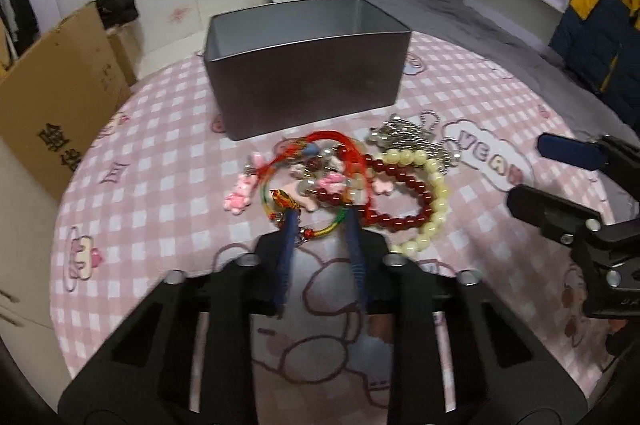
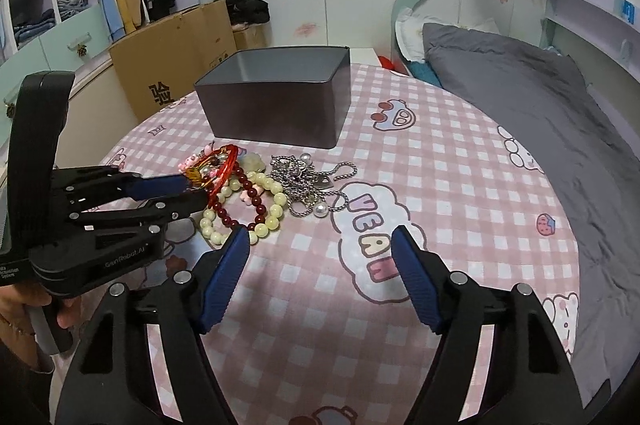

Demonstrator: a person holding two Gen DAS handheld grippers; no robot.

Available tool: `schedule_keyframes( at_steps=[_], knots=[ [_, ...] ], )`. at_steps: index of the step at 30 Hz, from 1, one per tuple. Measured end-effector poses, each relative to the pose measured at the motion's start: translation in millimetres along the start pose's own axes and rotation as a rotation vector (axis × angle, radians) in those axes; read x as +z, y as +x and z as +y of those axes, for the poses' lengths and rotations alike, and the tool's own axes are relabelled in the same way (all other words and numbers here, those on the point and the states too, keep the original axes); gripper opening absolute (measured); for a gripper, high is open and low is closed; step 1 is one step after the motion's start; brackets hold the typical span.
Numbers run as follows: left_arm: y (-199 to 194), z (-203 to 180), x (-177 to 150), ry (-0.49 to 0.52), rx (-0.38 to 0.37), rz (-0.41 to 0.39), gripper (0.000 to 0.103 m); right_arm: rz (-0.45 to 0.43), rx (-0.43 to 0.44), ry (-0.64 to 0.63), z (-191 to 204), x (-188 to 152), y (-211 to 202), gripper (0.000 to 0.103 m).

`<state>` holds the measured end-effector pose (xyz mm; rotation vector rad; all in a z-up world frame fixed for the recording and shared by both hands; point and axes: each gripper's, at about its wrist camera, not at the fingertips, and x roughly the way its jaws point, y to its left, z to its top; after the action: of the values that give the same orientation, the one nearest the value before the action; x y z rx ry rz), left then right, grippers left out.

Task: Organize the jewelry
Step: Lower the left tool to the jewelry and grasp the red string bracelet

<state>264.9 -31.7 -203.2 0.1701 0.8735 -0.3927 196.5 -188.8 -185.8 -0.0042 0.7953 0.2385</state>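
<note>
Left tongs pinched narrow on the multicoloured cord bracelet in the jewelry heap on the pink checked tabletop, before the grey tin; right tongs wide, empty.
</note>
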Motion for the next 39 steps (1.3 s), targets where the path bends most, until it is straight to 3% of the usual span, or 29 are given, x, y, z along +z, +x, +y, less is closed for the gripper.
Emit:
schedule_keyframes(
  at_steps=[1, 5, 7, 15, 18, 23, 29, 39],
  knots=[
    [0.2, 0.4, 0.6, -0.004, -0.013, 0.0, 0.01, 0.002, 0.002, 0.001, 0.3, 0.3, 0.8, 0.065],
    [-5.2, 8.5, 1.3, -0.052, -0.04, -0.021, 0.005, 0.013, 0.018, 0.002, 1.1, 1.5, 2.6, 0.053],
    [-14.1, 15.9, 1.2, -0.085, -0.072, -0.041, 0.004, 0.019, 0.023, -0.003, 2.9, 2.8, 3.4, 0.049],
    [-46.2, 37.2, -8.4, -0.163, -0.076, -0.092, 0.004, 0.051, 0.074, -0.034, 17.6, 13.4, 14.4, 0.028],
    [-60.8, 45.5, -11.4, -0.187, -0.091, -0.116, 0.004, 0.058, 0.088, -0.068, 27.4, 18.6, 20.1, 0.024],
    [-57.3, 42.3, -13.1, -0.164, -0.101, -0.1, 0.005, 0.074, 0.08, -0.126, 42.0, 28.1, 33.7, 0.024],
    [-34.4, 22.1, -8.3, -0.08, -0.1, -0.046, 0.005, 0.06, 0.076, -0.093, 34.8, 25.2, 27.5, 0.024],
    [-17.1, 14.1, -1.9, -0.05, -0.108, -0.01, 0.007, 0.065, 0.068, -0.091, 30.6, 23.8, 28.0, 0.024]
  ],
)
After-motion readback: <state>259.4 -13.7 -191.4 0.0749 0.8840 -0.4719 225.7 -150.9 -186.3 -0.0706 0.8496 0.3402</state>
